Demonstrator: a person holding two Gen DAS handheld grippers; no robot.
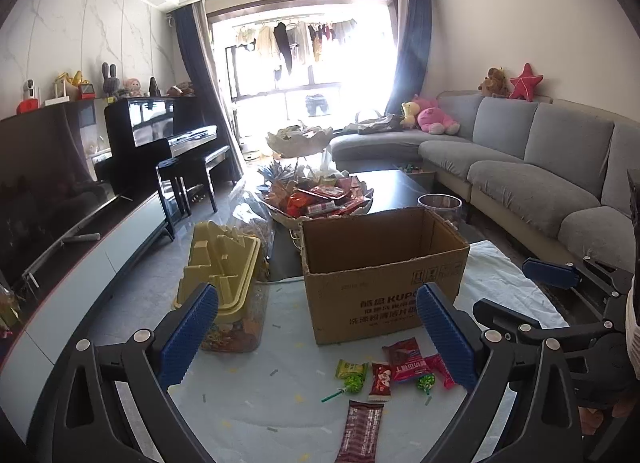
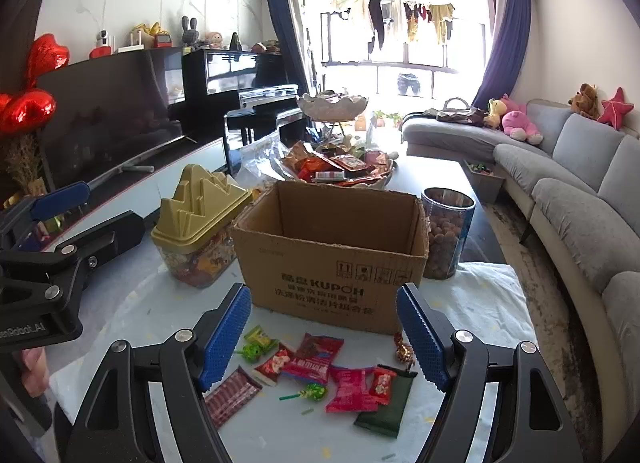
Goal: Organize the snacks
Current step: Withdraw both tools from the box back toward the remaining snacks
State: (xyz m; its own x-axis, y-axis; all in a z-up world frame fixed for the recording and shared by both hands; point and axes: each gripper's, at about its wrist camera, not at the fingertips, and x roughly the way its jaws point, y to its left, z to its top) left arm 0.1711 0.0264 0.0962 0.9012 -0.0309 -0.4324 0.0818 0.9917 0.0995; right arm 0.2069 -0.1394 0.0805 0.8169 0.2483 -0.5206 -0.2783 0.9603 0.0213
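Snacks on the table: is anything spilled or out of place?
Yes. Loose snacks lie scattered on the table before the open box, none inside that I can see. Both tongs are open, holding nothing.

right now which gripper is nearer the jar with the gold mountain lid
Left. The left gripper hangs open just in front of the jar, its left finger overlapping it in view. The right gripper is open further right, before the cardboard box.
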